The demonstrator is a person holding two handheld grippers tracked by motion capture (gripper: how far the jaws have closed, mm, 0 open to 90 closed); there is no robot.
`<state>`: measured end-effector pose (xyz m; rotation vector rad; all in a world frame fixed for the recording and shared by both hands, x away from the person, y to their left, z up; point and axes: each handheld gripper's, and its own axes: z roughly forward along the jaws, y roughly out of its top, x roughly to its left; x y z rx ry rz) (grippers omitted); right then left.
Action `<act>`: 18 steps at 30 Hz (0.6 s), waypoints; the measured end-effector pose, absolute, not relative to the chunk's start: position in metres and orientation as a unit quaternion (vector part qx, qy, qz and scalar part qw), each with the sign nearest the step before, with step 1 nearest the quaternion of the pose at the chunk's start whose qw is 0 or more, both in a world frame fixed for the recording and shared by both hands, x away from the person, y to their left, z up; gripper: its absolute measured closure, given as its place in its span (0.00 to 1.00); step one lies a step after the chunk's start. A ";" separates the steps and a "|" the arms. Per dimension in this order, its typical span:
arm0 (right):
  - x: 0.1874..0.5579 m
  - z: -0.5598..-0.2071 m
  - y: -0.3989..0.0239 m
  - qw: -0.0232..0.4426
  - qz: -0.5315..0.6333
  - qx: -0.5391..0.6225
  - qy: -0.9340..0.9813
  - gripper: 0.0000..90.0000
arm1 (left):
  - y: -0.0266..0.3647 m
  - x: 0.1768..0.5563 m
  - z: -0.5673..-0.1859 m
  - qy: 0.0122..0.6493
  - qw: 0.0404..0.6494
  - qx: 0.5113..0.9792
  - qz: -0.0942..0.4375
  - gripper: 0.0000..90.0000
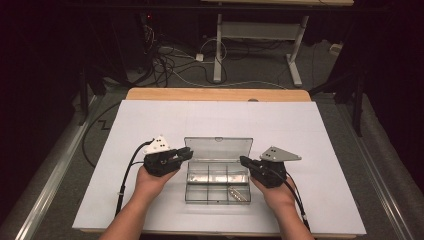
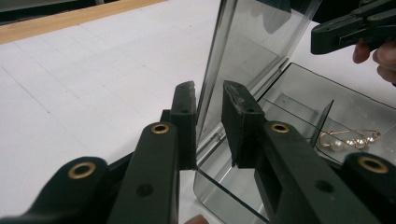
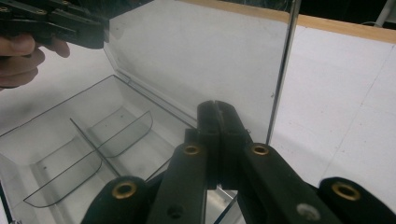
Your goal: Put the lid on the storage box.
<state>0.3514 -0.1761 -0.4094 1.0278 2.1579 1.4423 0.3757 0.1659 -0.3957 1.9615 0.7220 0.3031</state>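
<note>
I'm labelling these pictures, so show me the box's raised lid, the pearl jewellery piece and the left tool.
raised lid (image 1: 218, 148), high view, middle of the clear panel.
pearl jewellery piece (image 2: 349, 140), left gripper view, on the pearls.
left tool (image 2: 208, 123), left gripper view, between its fingertips.

The high view looks forward and down from above the person's side of the bench (image 1: 150, 115). Each gripper view rides close behind its own tongs, facing inward across the clear box (image 1: 218, 172) from opposite ends. All three views share its raised lid (image 2: 252, 51).
</note>
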 end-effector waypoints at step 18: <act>0.340 -0.410 -0.178 0.182 0.507 0.360 0.762 1.00 | 0.168 0.360 -0.402 0.289 0.483 0.817 0.130 0.74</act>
